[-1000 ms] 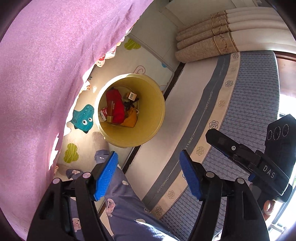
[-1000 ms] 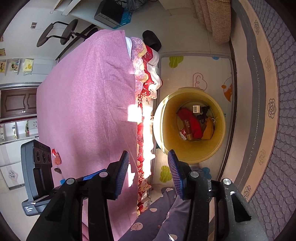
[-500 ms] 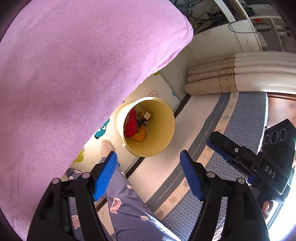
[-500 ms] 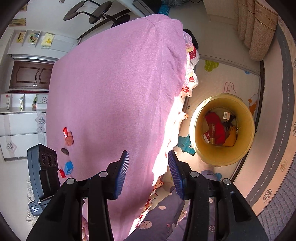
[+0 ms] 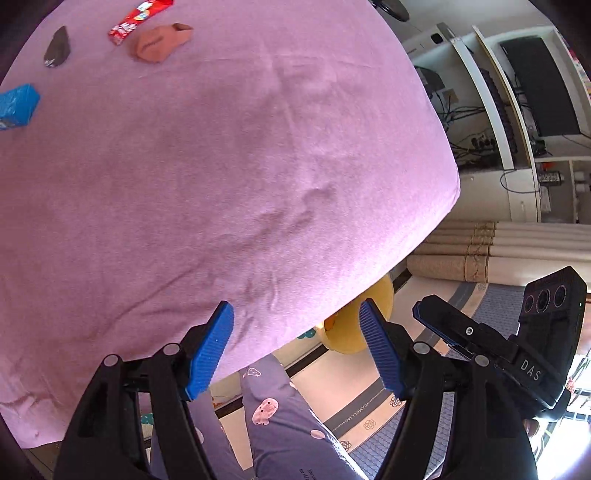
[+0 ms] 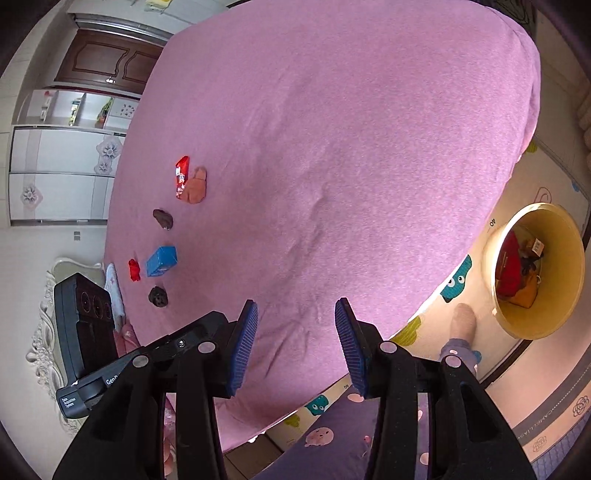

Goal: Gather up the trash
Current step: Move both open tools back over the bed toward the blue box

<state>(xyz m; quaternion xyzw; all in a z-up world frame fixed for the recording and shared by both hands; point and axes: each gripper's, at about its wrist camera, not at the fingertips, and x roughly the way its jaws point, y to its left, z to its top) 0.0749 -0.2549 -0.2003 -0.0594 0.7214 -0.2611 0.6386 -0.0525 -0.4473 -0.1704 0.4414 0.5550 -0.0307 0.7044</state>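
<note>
Several pieces of trash lie on the pink bedspread (image 6: 351, 147): a red wrapper (image 6: 181, 180), a pink-brown crumpled piece (image 6: 195, 189), a dark brown scrap (image 6: 163, 218), a blue box (image 6: 161, 260), a small red piece (image 6: 133, 270) and a dark round piece (image 6: 158, 296). In the left wrist view the red wrapper (image 5: 139, 20), crumpled piece (image 5: 162, 41), dark scrap (image 5: 57, 47) and blue box (image 5: 16, 105) show far off. The yellow bin (image 6: 541, 275) with trash inside stands on the floor, partly hidden in the left wrist view (image 5: 360, 321). My left gripper (image 5: 297, 347) and right gripper (image 6: 295, 345) are open and empty above the bed's near edge.
A play mat (image 6: 458, 280) with cartoon shapes covers the floor beside the bed. My legs in purple pyjamas (image 5: 280, 413) stand between bed and bin. A grey patterned rug (image 5: 436, 417) lies on the right. Rolled mats (image 5: 498, 254) and a desk (image 5: 491, 92) stand behind.
Both grippers have swung away from the yellow bin up toward the bed. The trash on the bedspread has come into view. Both stay open and empty.
</note>
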